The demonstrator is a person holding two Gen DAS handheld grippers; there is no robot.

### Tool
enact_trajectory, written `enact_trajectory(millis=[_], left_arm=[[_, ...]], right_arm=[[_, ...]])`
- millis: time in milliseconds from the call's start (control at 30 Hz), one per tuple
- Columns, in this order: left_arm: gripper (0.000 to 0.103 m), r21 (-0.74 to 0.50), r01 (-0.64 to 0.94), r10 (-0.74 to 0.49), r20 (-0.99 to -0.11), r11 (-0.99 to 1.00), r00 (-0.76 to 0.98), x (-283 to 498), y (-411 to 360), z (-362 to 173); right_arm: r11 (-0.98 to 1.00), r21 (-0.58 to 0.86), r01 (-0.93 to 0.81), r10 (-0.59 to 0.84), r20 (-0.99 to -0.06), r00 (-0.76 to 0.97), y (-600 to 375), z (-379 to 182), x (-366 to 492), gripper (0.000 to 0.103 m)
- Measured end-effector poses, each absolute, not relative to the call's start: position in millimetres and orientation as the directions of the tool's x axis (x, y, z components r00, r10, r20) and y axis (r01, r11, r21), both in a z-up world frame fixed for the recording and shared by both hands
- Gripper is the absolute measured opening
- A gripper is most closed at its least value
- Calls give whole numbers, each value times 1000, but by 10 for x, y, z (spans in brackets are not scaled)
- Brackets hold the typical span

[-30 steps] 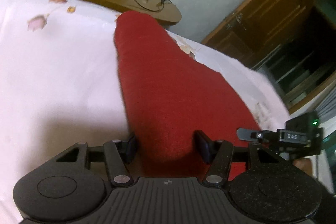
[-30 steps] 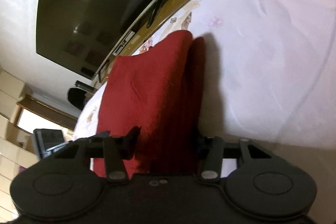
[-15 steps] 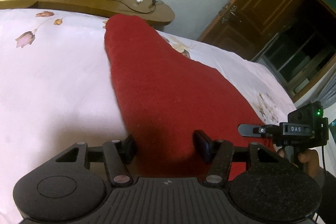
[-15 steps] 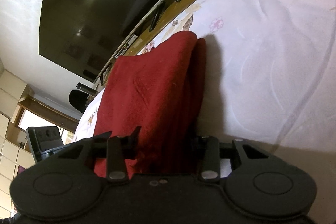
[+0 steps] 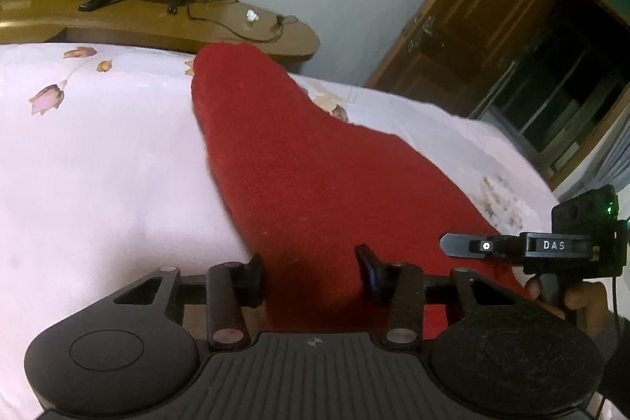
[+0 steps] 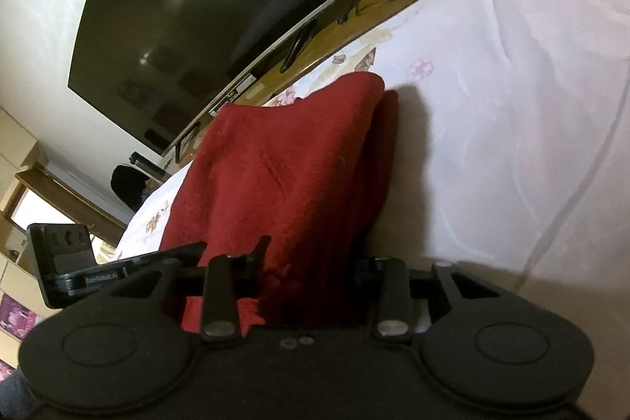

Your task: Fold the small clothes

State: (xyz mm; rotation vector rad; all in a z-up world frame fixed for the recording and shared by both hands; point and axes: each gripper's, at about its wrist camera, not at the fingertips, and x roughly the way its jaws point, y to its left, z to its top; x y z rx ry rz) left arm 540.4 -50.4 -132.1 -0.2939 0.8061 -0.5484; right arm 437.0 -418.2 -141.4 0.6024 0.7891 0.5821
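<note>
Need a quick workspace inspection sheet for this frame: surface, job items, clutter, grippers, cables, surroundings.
Surface: bed sheet, pale pink with flower prints, lightly wrinkled.
Job's things: red garment, folded in layers, lying on the sheet.
Clutter: nothing seen on the sheet.
Grippers: left gripper and right gripper both closing, near edge of the garment between their jaws.
Cables: black cable on the wooden TV stand.
Surroundings: television, wooden door.
</note>
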Motion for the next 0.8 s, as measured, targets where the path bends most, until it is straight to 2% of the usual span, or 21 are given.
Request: enact_trajectory(millis=[267,433,567,800], left_arm=[[41,-483,368,-599,-524,794,605,5141,-156,-1023],[41,-491,338,-576,-496,803,650,4821,518,-768],[41,-472,272,-515,-522,839,680,4503,1240,-663],[41,-449,115,-389,-583,886,713,3988,2397,-748]], right_arm=[[694,650,-309,669,-425,610,-3909,-957,4186,31],[676,633,-378,699,-388,601,-3404,-631,4082,31],[635,638,-435,748,-369,551,-2735,-544,4096,31],[543,703,-459,829,-362,425,-1507,-762,4192,31]])
